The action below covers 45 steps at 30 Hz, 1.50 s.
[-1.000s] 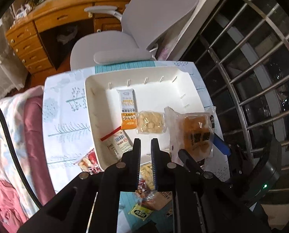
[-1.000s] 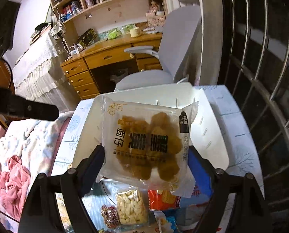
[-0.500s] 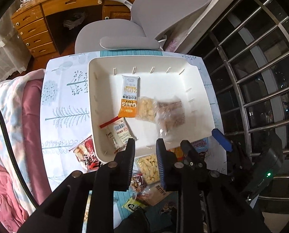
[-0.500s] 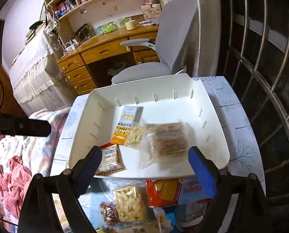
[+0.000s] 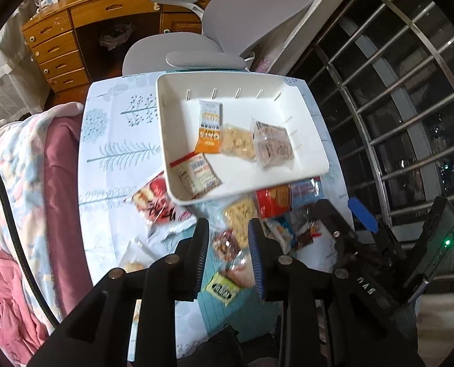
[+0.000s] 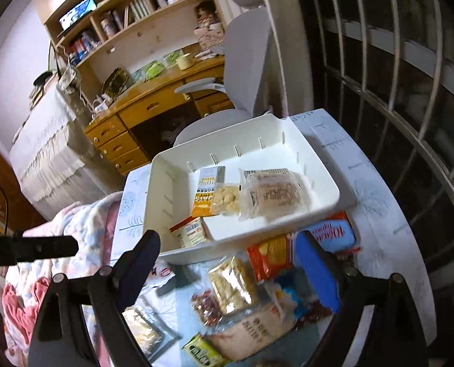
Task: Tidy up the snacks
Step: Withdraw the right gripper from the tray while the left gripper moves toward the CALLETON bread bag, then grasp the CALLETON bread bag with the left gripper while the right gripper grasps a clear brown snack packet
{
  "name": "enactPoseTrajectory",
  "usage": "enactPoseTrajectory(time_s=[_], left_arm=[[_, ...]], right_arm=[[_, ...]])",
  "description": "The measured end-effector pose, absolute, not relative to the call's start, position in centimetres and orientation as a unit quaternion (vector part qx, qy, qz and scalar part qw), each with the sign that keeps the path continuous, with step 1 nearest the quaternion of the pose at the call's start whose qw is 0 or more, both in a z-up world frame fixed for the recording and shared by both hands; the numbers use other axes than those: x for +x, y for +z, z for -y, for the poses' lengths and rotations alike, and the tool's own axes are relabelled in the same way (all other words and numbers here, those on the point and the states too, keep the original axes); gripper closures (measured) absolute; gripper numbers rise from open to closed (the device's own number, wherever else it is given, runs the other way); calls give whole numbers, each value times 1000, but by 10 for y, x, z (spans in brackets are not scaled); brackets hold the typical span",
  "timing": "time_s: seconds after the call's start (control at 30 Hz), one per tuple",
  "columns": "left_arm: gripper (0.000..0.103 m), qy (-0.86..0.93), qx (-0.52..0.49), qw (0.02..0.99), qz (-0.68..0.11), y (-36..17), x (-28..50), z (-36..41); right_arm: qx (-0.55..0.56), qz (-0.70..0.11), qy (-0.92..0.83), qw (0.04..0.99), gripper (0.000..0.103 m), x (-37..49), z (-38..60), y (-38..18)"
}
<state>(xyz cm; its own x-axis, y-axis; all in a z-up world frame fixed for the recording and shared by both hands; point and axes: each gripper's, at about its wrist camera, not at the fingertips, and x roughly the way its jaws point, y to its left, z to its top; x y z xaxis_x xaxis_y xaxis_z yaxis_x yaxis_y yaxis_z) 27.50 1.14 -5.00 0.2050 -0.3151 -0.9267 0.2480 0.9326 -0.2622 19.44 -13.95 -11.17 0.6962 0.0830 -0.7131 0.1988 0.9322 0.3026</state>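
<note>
warm indoor light, dim toward the dark window grille (image 5: 395, 98); white tray (image 6: 324, 180) glares slightly. fisheye bending and black vignette at edges. motion blur softens snack packets (image 5: 239, 217), especially in right wrist view.

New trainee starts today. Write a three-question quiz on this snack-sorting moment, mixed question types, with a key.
1. True or false: the right gripper holds a snack between its fingers.
2. How many packets lie inside the white tray?
   A. two B. four C. six
3. Fill in: the orange oat bar lies ____ the tray.

Key
1. False. It is open and holds nothing.
2. B: the oat bar, the pale puffs bag, the clear pastry packet and the red-edged packet.
3. inside
</note>
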Motion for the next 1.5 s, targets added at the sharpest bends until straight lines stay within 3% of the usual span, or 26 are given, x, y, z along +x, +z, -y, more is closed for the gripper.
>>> enactPoseTrajectory(time_s=[0.27,0.67,0.93,1.1,1.2,1.5], left_arm=[[69,-188,-22,778,-599,-47,223,-47],[47,-158,-26,768,-620,-74,173,-97],[23,-122,-40,761,-636,-103,157,-117],[21,-103,-56,742,-660,-131,157,-121],[13,-89,-73,731,-673,-149,157,-123],[13,-1,-173,683,-710,-204,169,-150]], right_arm=[[217,-380,-53,898,12,144,122,-111],[277,-413,-70,865,12,88,108,-133],[326,-453,-104,824,12,73,122,-163],[363,-479,-116,791,12,68,135,-187],[395,-500,-123,761,12,66,146,-205],[477,-568,-165,650,15,64,174,-258]])
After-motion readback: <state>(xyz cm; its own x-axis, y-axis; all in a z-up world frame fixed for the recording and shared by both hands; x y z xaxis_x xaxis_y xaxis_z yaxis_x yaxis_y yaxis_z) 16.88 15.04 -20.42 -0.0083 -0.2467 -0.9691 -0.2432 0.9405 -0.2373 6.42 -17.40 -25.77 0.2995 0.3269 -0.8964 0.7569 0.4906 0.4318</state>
